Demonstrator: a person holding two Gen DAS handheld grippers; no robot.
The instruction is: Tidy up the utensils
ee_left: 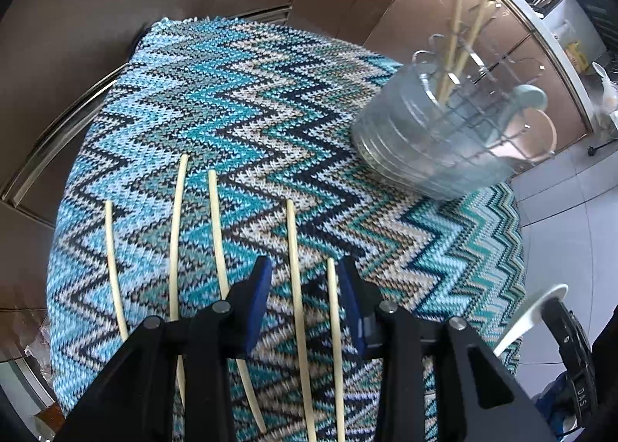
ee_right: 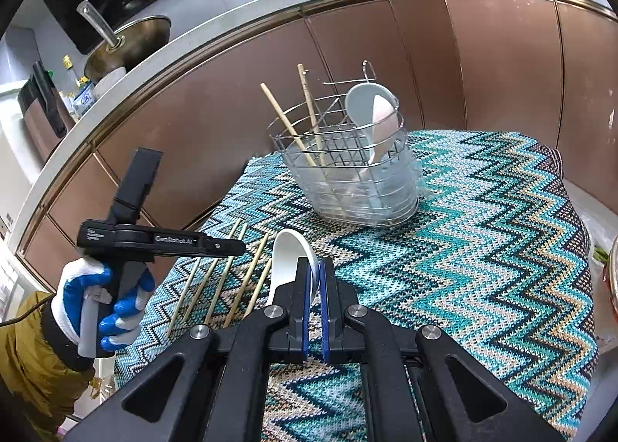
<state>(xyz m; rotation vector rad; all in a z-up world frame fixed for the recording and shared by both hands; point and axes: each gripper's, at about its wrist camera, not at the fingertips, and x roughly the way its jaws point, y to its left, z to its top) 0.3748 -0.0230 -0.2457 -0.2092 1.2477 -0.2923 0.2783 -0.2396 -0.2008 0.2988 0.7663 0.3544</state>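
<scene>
My right gripper (ee_right: 316, 280) pinches the white spoon (ee_right: 287, 260); the basket (ee_right: 347, 179) stands ahead, slightly right. My left gripper (ee_left: 305, 287), spread, straddles 2 chopsticks (ee_left: 295, 287) lying lengthwise.

Both views were evenly and fairly brightly lit, with soft daylight-like light and no hard shadows on the zigzag cloth (ee_left: 239, 125). Fisheye distortion bent the countertop edge (ee_right: 216, 33) into an arc, and the corners of each frame fell into black vignette. In the left wrist view the wire utensil basket (ee_left: 436, 133) was smeared by motion blur, its wires doubled, while the loose chopsticks (ee_left: 175, 233) on the cloth stayed sharp. The right wrist view was crisp throughout. Mild glare sat on the brown cabinet fronts (ee_right: 498, 67) and the pan lid (ee_right: 131, 44).
</scene>
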